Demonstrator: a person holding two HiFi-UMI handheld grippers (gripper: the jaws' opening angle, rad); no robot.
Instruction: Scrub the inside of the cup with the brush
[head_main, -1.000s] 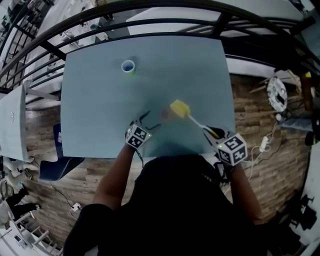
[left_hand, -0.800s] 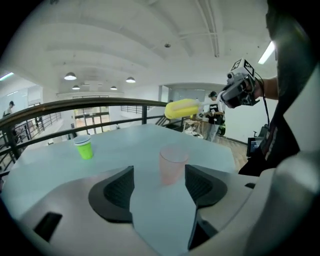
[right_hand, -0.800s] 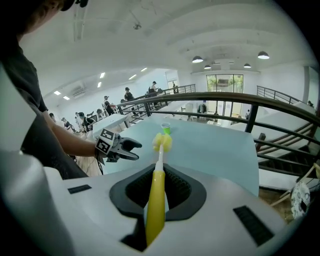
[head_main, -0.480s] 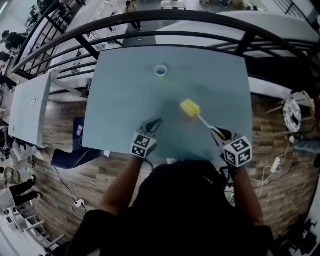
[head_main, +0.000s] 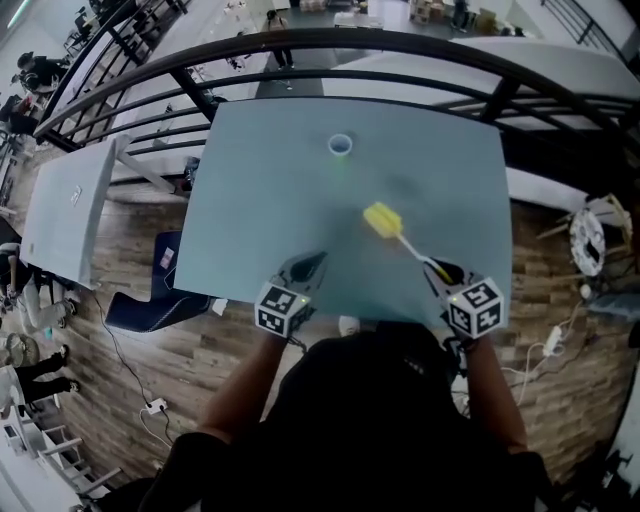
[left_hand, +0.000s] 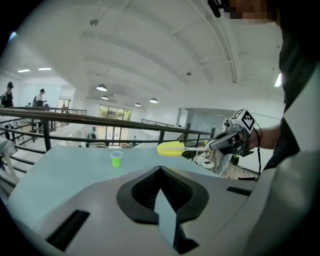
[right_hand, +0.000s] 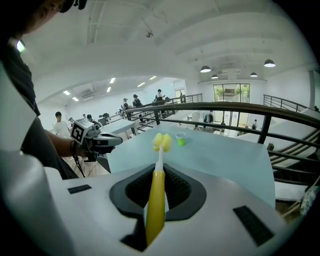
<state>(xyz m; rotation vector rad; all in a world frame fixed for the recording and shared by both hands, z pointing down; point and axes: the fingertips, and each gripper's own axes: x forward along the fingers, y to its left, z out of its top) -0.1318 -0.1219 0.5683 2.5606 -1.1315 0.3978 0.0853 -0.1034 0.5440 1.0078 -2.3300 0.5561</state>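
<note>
Head view: cup (head_main: 340, 146) upright on table (head_main: 260, 210), well ahead of both sets of jaws, mouth up. Right gripper (head_main: 440, 272) clenched on brush (head_main: 398, 237); long axis of brush running straight out from those jaws, yellow sponge head foremost, aimed ahead and left toward cup, head roughly between jaws and cup. Left gripper (head_main: 308, 262) closed with nothing between its jaws, pointing ahead toward cup from near the table edge.

Left gripper view: jaws met on empty air; cup (left_hand: 116, 159) ahead and a little left of them, brush (left_hand: 172, 148) reaching in ahead from the right.

Right gripper view: handle pinched between the jaws; cup (right_hand: 180, 139) well beyond sponge head and just right of its line.

Judged nearer to cup: brush tip, needing a small swing right to line up with the mouth. Cup itself unheld; left gripper likely wanted to steady it, so would need to reopen first.

Against one second earlier: left jaws then spread wide, since just closing, on nothing. Brush grip as before.
</note>
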